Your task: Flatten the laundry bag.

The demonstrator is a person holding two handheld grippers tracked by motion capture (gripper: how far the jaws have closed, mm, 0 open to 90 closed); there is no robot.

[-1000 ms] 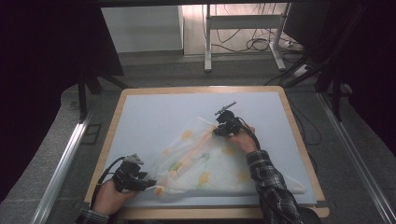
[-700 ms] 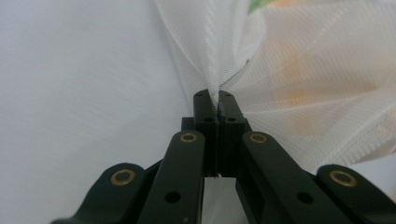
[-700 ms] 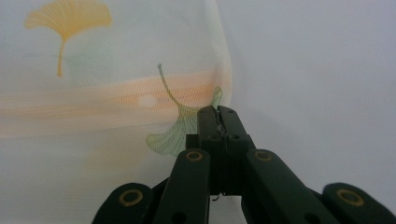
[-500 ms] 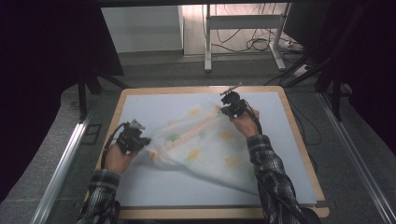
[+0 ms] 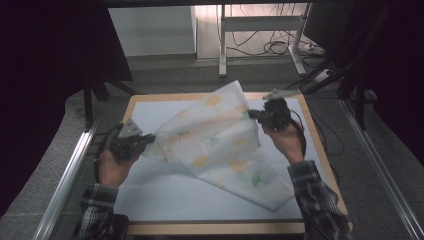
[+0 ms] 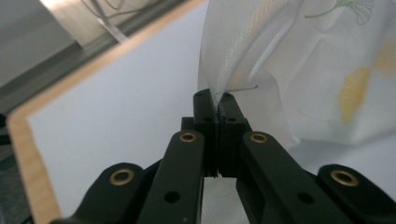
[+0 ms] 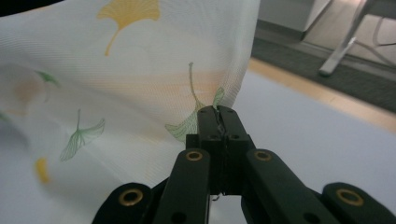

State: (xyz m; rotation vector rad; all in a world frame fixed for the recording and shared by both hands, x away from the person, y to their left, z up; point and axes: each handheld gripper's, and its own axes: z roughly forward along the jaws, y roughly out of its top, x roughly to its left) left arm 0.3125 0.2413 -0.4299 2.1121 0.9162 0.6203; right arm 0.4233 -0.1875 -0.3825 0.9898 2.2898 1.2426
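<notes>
A thin white cloth (image 5: 220,142) printed with yellow and green ginkgo leaves hangs in the air over the white mat (image 5: 165,192), stretched between both hands. My left gripper (image 5: 149,140) is shut on the cloth's left edge; in the left gripper view its jaws pinch the gathered cloth (image 6: 243,51) at the left gripper's tips (image 6: 215,99). My right gripper (image 5: 251,115) is shut on the right edge; in the right gripper view the cloth (image 7: 130,84) rises from the right gripper's closed tips (image 7: 218,112). The cloth's lower corner still trails on the mat at the front right.
The mat lies on a wooden-edged table (image 5: 215,229). Metal rails run along the left (image 5: 65,175) and right (image 5: 385,175) sides. Behind the table are a white frame's legs (image 5: 222,45) and cables (image 5: 280,47) on the floor.
Both hands have risen and carried the cloth up off the mat and toward the far edge. The cloth, flat and bunched a second ago, now hangs spread between the two grippers.
</notes>
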